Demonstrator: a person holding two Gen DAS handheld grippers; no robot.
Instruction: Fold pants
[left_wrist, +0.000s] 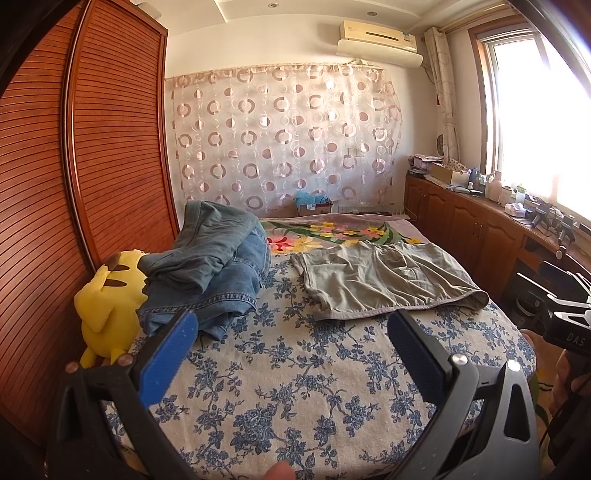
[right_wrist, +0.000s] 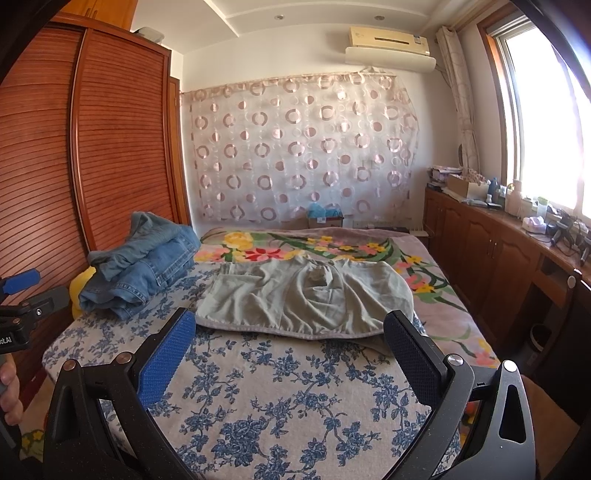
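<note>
Grey-green pants (left_wrist: 384, 280) (right_wrist: 306, 295) lie folded flat across the middle of the bed, hem edge toward me. My left gripper (left_wrist: 291, 332) hovers open over the floral sheet, short of the pants, nothing between its blue pads. My right gripper (right_wrist: 288, 332) is also open and empty, its fingertips level with the near edge of the pants. The right gripper's body (left_wrist: 565, 314) shows at the right edge of the left wrist view, and the left gripper (right_wrist: 22, 295) at the left edge of the right wrist view.
A heap of blue jeans (left_wrist: 214, 266) (right_wrist: 140, 266) sits at the bed's left, against a yellow plush toy (left_wrist: 107, 299). A wooden wardrobe (left_wrist: 92, 166) stands left; cluttered cabinets (left_wrist: 480, 221) run along the right under the window. A flowered blanket (right_wrist: 332, 247) covers the far bed.
</note>
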